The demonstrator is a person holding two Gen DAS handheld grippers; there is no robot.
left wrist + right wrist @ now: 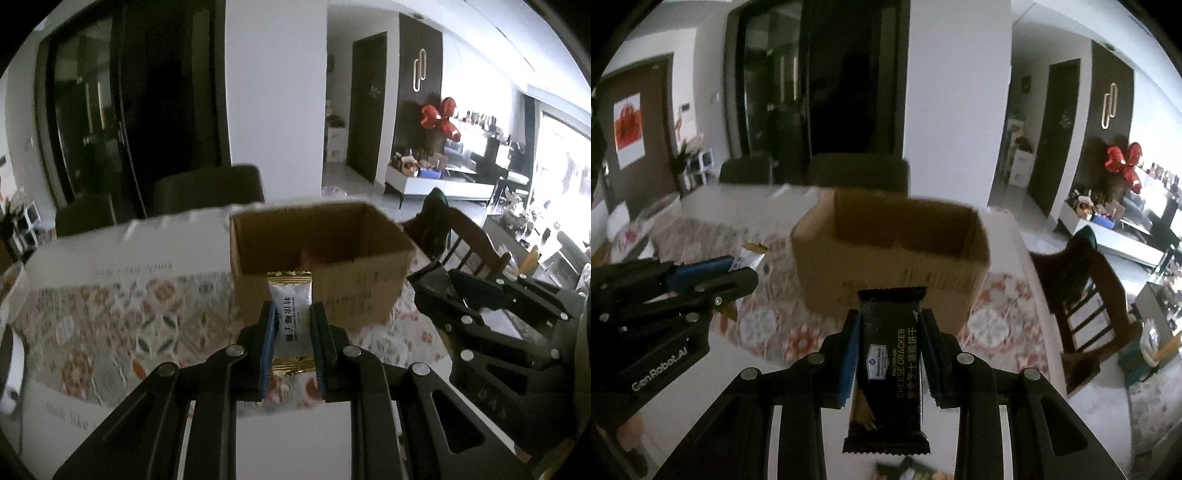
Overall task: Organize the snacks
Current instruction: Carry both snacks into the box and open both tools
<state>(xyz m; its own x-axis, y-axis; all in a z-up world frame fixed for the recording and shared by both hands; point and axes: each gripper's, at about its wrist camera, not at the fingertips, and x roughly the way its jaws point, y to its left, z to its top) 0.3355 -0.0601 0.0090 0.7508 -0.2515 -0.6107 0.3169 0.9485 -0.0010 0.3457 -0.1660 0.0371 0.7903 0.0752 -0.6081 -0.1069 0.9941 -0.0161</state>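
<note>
My left gripper (291, 314) is shut on a white and gold candy packet (291, 317), held upright just in front of an open cardboard box (369, 295). My right gripper (888, 321) is shut on a black cheese cracker packet (890, 365), held above the table in front of the same box (831, 273). Something red shows inside the box (308, 256). The right gripper shows at the right of the left wrist view (491, 306). The left gripper shows at the left of the right wrist view (738, 275), with the candy packet (748, 256) in it.
The box stands on a floral tablecloth (110, 325) over a white table. Dark chairs (210, 192) stand behind the table and a wooden chair (1082, 284) at its right. Another snack packet (908, 470) lies below my right gripper.
</note>
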